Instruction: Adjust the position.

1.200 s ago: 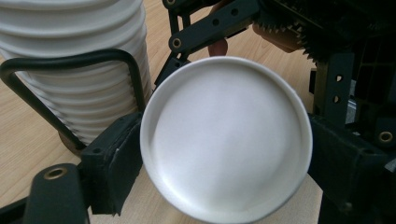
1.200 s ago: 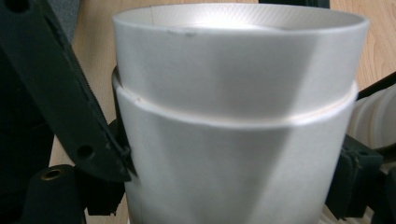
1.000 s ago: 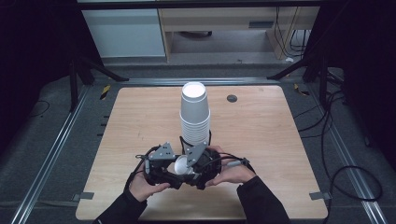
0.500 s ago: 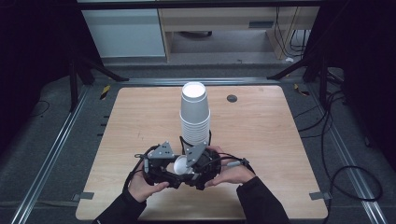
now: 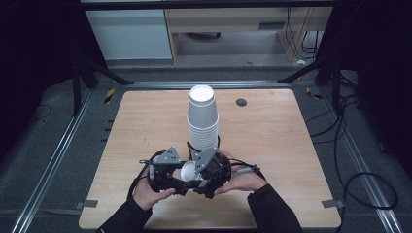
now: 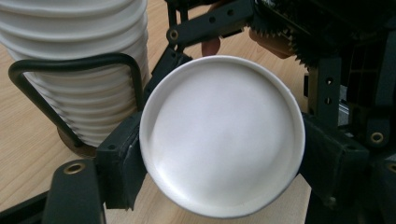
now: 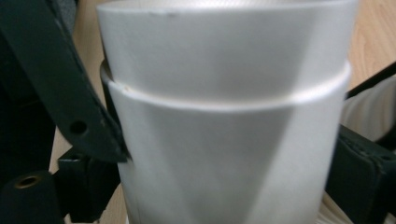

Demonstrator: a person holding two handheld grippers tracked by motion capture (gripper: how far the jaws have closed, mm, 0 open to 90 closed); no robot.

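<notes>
White paper cup (image 6: 222, 135) held between the jaws: blank — no print, brand or number on its base or wall.
Tall stack of white ribbed paper cups (image 5: 202, 119): plain, no lettering to be read.
Light wooden table top (image 5: 272, 136): no label or marking; the small dark round disc (image 5: 241, 102) near its far edge bears nothing legible.
Black metal gripper frames: holes and gear teeth, no readable brand or number.
Yellow-and-black strip (image 5: 109, 95) on the floor rail left of the table: hazard stripes — no words.
Readable text overall: none.
</notes>
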